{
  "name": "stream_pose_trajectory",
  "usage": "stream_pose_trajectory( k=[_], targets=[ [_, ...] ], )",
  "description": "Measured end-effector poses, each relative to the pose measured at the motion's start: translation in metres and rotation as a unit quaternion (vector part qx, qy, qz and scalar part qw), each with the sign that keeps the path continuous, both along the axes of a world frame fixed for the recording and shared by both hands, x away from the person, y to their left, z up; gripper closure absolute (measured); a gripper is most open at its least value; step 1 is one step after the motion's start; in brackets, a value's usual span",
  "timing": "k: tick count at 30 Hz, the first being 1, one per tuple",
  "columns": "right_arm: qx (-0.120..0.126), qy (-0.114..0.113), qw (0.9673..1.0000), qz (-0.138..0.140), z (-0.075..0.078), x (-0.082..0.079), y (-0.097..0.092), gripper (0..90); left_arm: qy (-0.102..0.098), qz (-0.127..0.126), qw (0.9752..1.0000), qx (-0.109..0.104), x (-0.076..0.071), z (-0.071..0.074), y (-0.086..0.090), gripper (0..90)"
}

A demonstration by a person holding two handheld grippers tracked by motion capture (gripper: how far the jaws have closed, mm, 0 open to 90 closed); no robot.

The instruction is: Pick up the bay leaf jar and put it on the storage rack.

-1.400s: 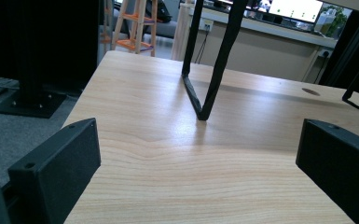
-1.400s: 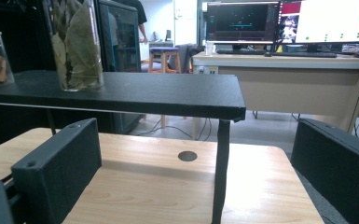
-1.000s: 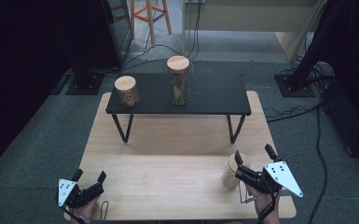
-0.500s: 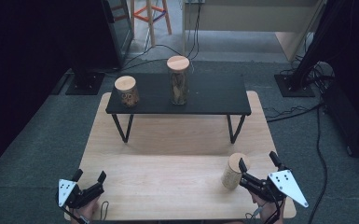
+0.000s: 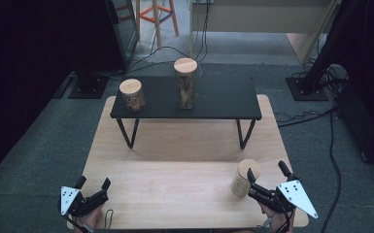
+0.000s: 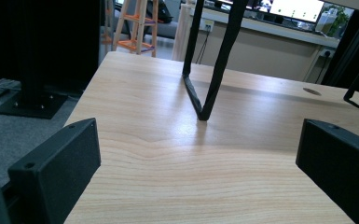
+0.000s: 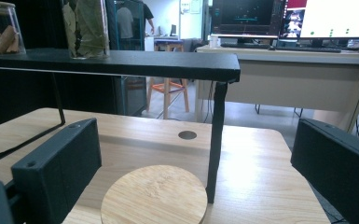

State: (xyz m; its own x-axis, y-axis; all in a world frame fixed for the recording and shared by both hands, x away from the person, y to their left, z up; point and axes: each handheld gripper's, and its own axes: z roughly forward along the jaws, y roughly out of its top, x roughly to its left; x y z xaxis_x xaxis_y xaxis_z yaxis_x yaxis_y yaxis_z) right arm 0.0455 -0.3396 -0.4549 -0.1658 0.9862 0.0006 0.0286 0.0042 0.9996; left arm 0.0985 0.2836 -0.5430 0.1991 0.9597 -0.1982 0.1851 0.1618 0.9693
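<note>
A jar with a wooden lid (image 5: 244,175) stands upright on the wooden table (image 5: 175,189) near its front right. My right gripper (image 5: 266,172) sits just behind and to the right of it, jaws wide open and gripping nothing. In the right gripper view the round lid (image 7: 154,196) lies low, just ahead of my right gripper (image 7: 193,156). My left gripper (image 5: 93,183) rests open at the table's near left corner, and bare tabletop lies ahead of my left gripper (image 6: 196,154). A short jar (image 5: 132,94) and a tall jar (image 5: 186,83) stand on the black shelf (image 5: 223,99).
The black shelf stands on thin legs (image 6: 207,88) across the far half of the table, one leg (image 7: 214,140) just beyond the lid. A small round hole (image 7: 187,135) marks the tabletop. Cables (image 5: 301,116) and stands lie on the grey floor around the table.
My right gripper has drawn back from the jar toward the table's near right corner. The jar stays upright in place. My left gripper has barely moved.
</note>
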Motion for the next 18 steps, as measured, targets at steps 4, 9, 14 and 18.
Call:
stream_pose_trajectory(
  k=[4, 9, 14, 18],
  targets=[
    [-0.001, 0.0, 1.0, 0.004, -0.005, 0.001, -0.002, 1.3, 0.0, 0.0, 1.0, 0.001, 0.0, 0.0, 0.0, 0.0],
    [0.0, 0.001, 1.0, 0.007, -0.011, 0.002, -0.002, 1.3, 0.001, 0.0, 1.0, 0.002, 0.0, 0.0, -0.001, 0.0],
    [0.0, 0.004, 0.9999, 0.011, -0.018, 0.004, -0.003, 1.3, 0.001, 0.0, 1.0, 0.003, 0.0, 0.001, -0.001, 0.0],
    [-0.001, 0.005, 0.9999, 0.013, -0.022, 0.005, -0.004, 1.3, 0.002, 0.0, 1.0, 0.003, 0.001, 0.001, -0.001, 0.0]
  ],
)
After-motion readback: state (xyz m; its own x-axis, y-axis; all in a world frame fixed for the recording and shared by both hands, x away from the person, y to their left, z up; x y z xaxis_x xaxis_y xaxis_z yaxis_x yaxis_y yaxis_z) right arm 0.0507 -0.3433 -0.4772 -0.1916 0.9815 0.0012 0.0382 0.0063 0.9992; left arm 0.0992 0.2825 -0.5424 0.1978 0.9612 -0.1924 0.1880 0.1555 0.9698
